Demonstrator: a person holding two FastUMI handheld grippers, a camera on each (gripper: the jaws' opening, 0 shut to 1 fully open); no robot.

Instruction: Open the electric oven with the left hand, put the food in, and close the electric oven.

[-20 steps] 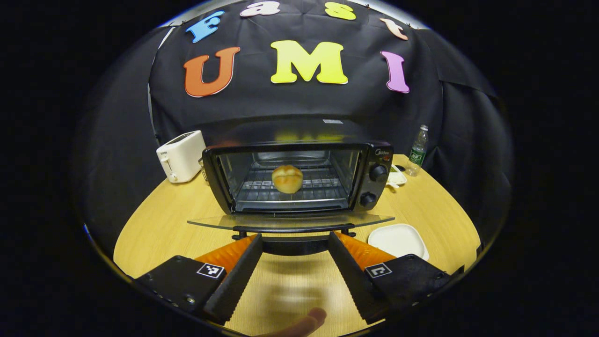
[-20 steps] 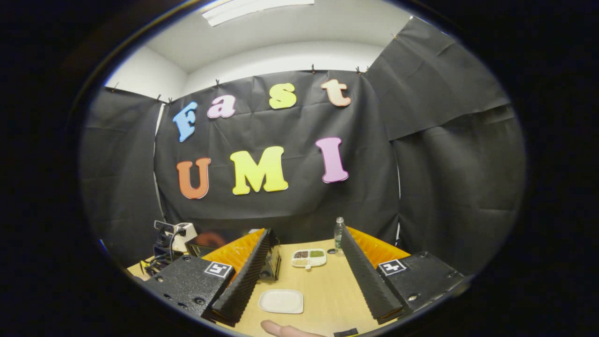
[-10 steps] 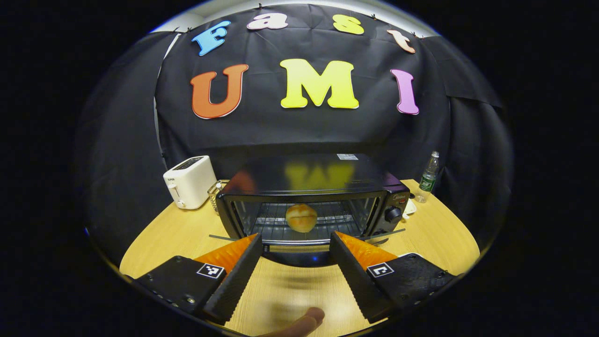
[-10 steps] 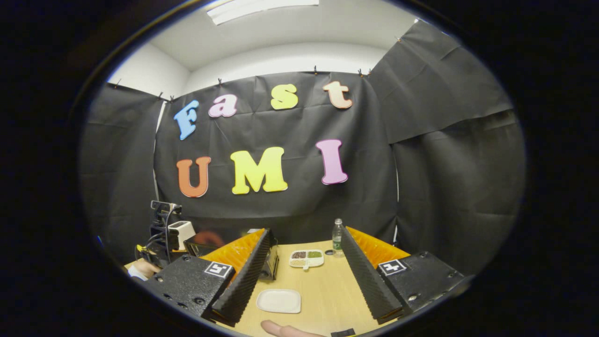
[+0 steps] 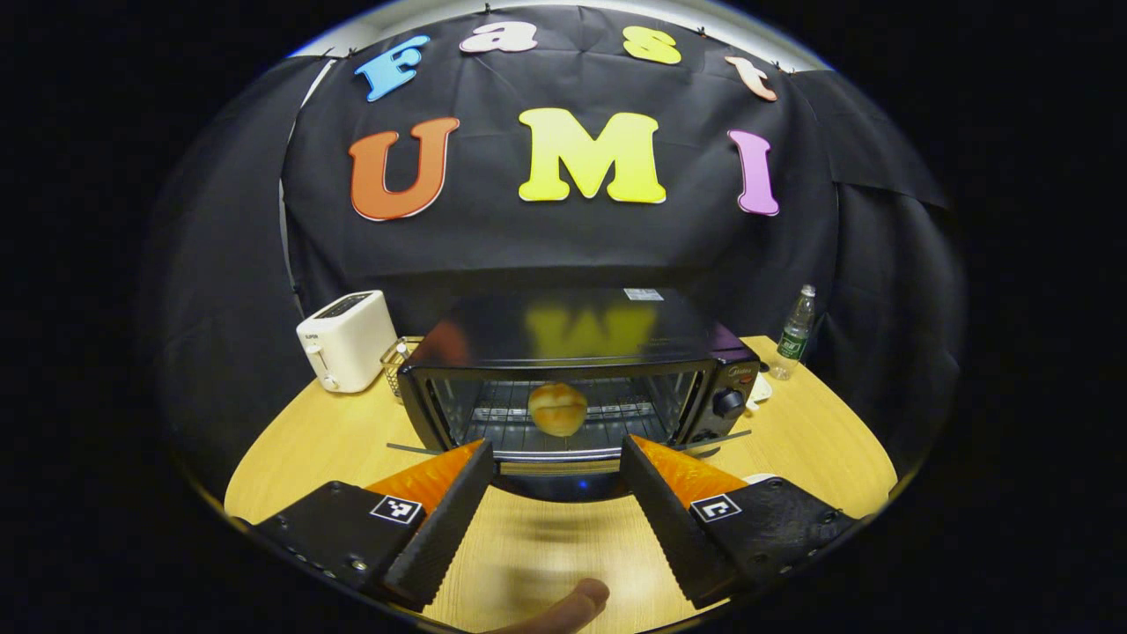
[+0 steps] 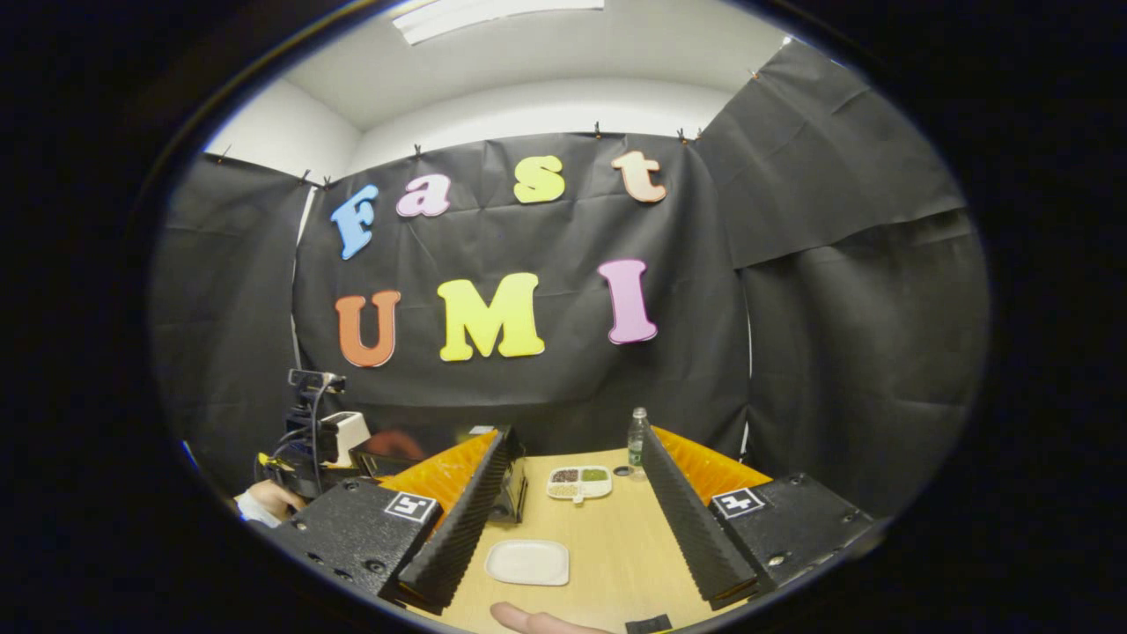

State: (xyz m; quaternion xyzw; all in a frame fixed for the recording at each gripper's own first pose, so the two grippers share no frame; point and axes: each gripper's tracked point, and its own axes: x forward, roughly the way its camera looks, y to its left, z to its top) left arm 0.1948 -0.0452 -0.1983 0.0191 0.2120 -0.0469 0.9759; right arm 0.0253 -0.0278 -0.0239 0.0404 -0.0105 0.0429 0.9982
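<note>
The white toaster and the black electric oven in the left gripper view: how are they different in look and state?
The toaster is white, small and closed-sided, while the electric oven is black, much wider and shows a wire rack inside. The toaster's slots face up; the oven opens at the front, door hanging down, with a bread roll inside. Both stand on the wooden table.

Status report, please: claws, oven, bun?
Left claw open under the door handle. Right claw open, idle. Bun inside oven, door not shut. Nothing blocking.
</note>
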